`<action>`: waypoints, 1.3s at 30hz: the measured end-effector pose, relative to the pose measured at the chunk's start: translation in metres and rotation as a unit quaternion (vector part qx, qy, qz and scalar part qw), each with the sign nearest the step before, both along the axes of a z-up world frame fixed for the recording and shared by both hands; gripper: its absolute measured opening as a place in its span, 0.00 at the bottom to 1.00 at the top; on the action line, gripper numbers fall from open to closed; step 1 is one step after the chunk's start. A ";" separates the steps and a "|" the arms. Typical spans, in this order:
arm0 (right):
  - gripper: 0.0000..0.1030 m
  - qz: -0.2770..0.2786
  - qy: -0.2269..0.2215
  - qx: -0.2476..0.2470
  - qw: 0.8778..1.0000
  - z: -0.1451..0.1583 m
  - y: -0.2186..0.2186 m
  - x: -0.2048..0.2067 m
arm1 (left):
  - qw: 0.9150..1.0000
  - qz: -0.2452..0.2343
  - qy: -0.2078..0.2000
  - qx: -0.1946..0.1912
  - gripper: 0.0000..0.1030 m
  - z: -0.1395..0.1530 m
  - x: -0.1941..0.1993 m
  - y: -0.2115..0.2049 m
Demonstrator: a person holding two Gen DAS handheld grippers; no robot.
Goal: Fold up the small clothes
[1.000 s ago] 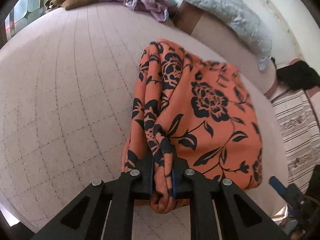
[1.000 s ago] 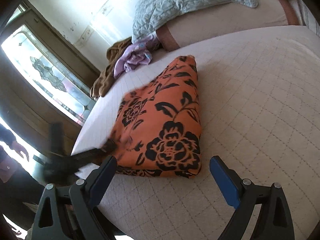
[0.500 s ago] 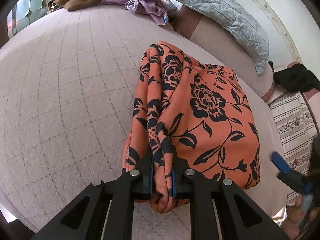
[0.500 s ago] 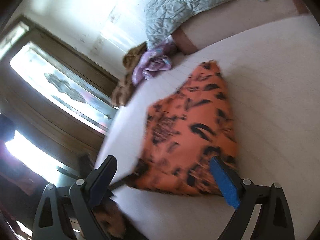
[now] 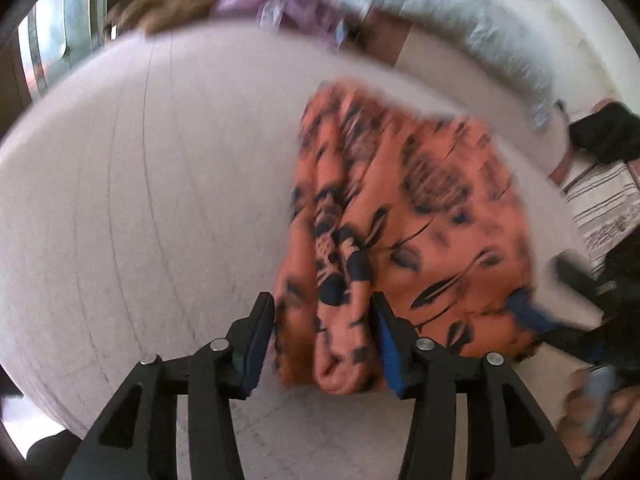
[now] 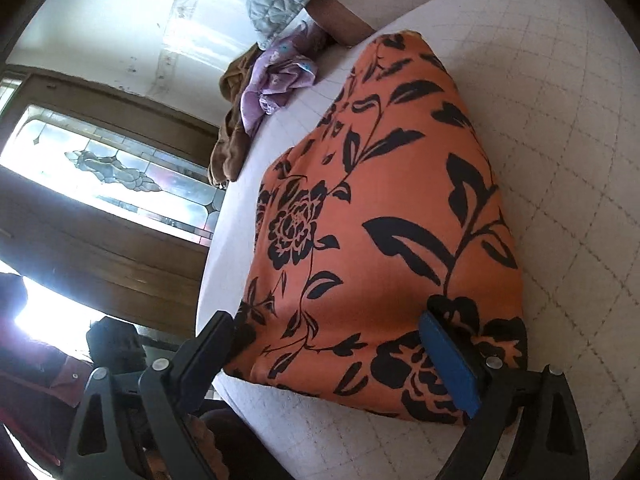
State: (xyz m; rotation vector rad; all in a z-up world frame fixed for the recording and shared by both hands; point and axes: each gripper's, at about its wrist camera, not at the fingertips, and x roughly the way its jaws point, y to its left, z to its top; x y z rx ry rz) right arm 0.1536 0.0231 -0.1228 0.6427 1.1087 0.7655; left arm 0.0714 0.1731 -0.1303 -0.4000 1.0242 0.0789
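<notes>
An orange cloth with black flowers (image 5: pixel 432 216) lies folded on the quilted bed (image 5: pixel 160 184). My left gripper (image 5: pixel 324 344) is open, its jaws spread on either side of the cloth's bunched near edge, no longer pinching it. This view is motion-blurred. In the right wrist view the same cloth (image 6: pixel 384 216) fills the middle. My right gripper (image 6: pixel 332 356) is open and reaches over the cloth's near end, its blue pad (image 6: pixel 448 364) lying on the fabric. That gripper also shows in the left wrist view (image 5: pixel 536 320) at the cloth's right corner.
A lilac garment (image 6: pixel 276 80) and a brown one (image 6: pixel 232 132) lie piled at the bed's far end beside a grey quilted pillow (image 5: pixel 460 28). A stained-glass window (image 6: pixel 112 176) is beyond the bed's left edge. A striped textile (image 5: pixel 604 204) lies at the right.
My left gripper has opened and released the cloth's bunched edge. My right gripper has moved in closer and now straddles the cloth's near end.
</notes>
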 end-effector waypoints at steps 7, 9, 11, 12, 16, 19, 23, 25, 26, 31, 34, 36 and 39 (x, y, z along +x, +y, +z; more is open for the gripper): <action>0.93 0.028 -0.024 -0.030 0.999 0.009 0.003 -0.003 | 0.999 0.020 -0.044 -0.004 0.45 0.035 -0.009 0.006; 0.93 0.030 -0.016 -0.027 0.999 0.004 0.002 -0.002 | 0.997 0.016 -0.069 0.000 0.46 0.051 -0.003 0.008; 0.93 0.037 -0.027 -0.027 0.999 0.017 0.003 -0.001 | 0.997 0.009 -0.082 -0.005 0.48 0.063 0.013 0.012; 0.93 0.038 -0.038 -0.026 0.998 0.025 0.002 0.000 | 0.996 0.004 -0.083 -0.010 0.48 0.063 0.022 0.014; 0.93 0.017 -0.063 -0.026 0.998 0.047 -0.009 0.018 | 0.997 -0.018 -0.063 -0.045 0.48 0.053 0.069 0.016; 0.93 -0.007 -0.057 -0.037 0.998 0.045 -0.023 0.036 | 0.997 -0.027 -0.046 -0.052 0.48 0.044 0.090 0.017; 0.93 -0.021 -0.030 -0.051 0.998 0.026 -0.038 0.049 | 0.997 -0.034 -0.013 -0.067 0.17 0.020 0.110 0.018; 0.93 -0.022 -0.018 -0.055 0.998 0.017 -0.040 0.050 | 0.997 -0.038 -0.024 -0.060 0.10 0.024 0.106 0.019; 0.93 -0.022 -0.015 -0.058 0.998 0.013 -0.040 0.050 | 0.997 -0.030 -0.033 -0.059 0.09 0.028 0.102 0.022; 0.93 -0.020 -0.021 -0.058 0.998 0.012 -0.043 0.051 | 0.998 -0.025 -0.041 -0.044 0.09 0.021 0.091 0.022; 0.93 -0.024 -0.011 -0.059 0.998 0.007 -0.043 0.061 | 0.997 -0.015 -0.032 -0.075 0.10 0.003 0.092 0.032; 0.93 -0.033 0.008 -0.044 0.998 -0.001 -0.050 0.070 | 0.998 -0.019 -0.032 -0.057 0.10 0.008 0.090 0.028; 0.93 -0.056 0.036 -0.023 0.998 -0.014 -0.056 0.086 | 0.998 -0.024 -0.032 -0.043 0.10 0.008 0.091 0.024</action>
